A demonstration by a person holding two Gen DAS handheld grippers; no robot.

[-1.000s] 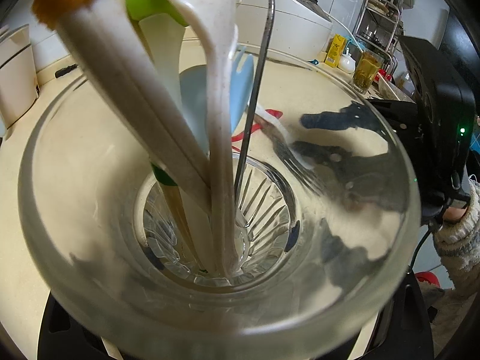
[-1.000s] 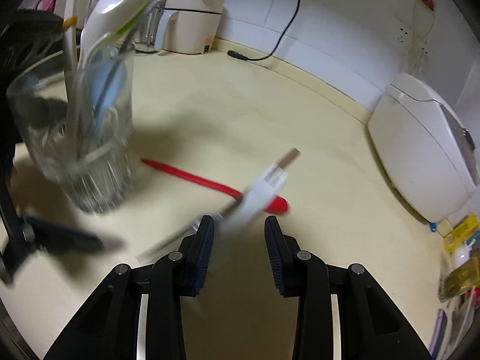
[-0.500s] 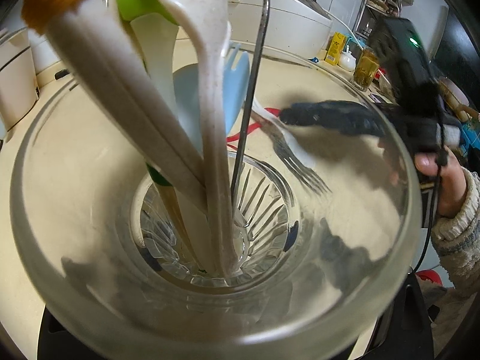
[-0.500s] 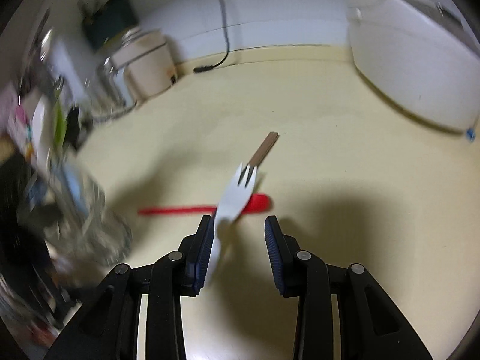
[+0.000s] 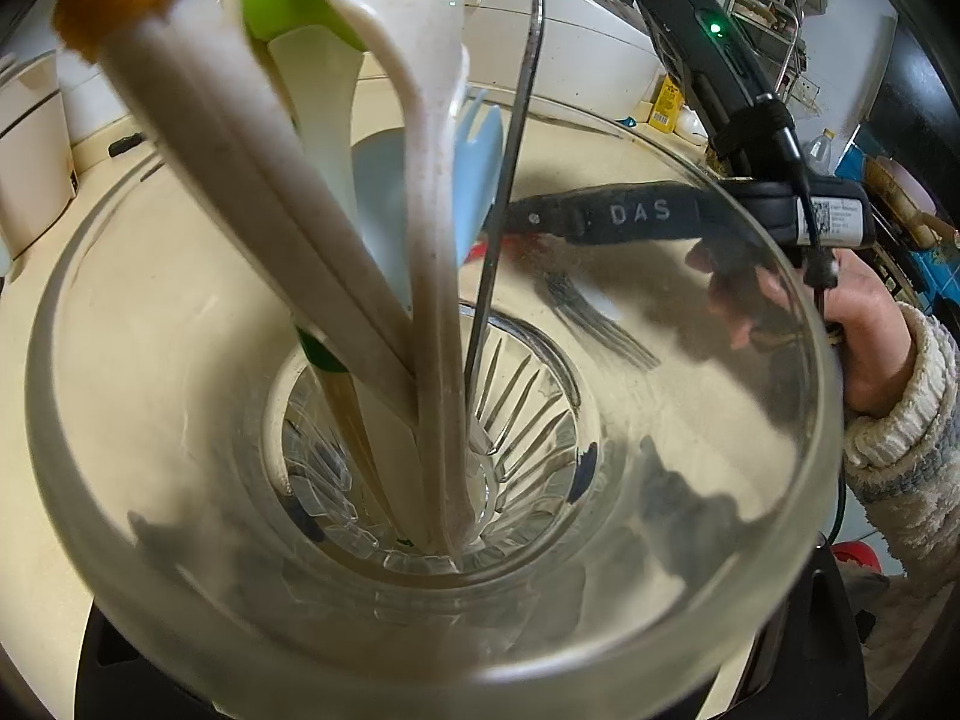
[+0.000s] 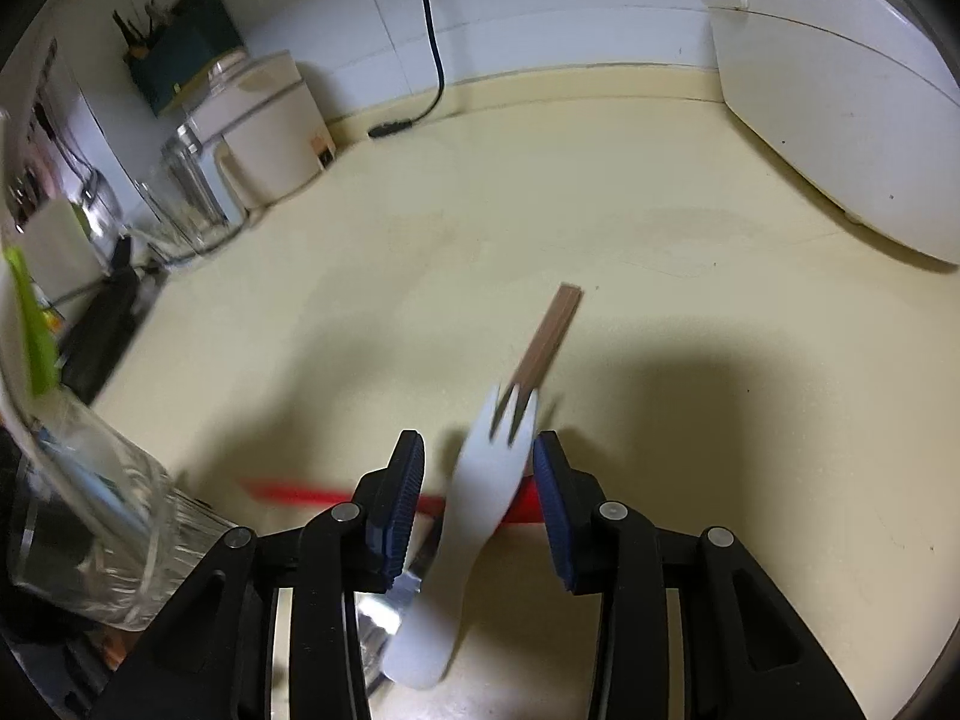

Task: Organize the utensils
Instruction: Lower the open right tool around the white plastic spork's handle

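A clear glass fills the left wrist view, and my left gripper is shut on it from both sides. Several utensils stand in it: a white spoon, a green-and-white handle, a light blue fork and a metal fork. My right gripper hovers low over the counter, its jaws opening. A white plastic fork lies between them, free of the left pad. Under the fork are a red spoon and a brown flat stick. The same glass stands at the left.
A white rice cooker takes the back right of the cream counter. A cream appliance, a glass jar and a black power cord are at the back left. A hand in a knit sleeve holds the right gripper.
My right gripper rolled and swung across the counter until the white fork came between its jaws, which stand a little wider. The left gripper and the glass kept still.
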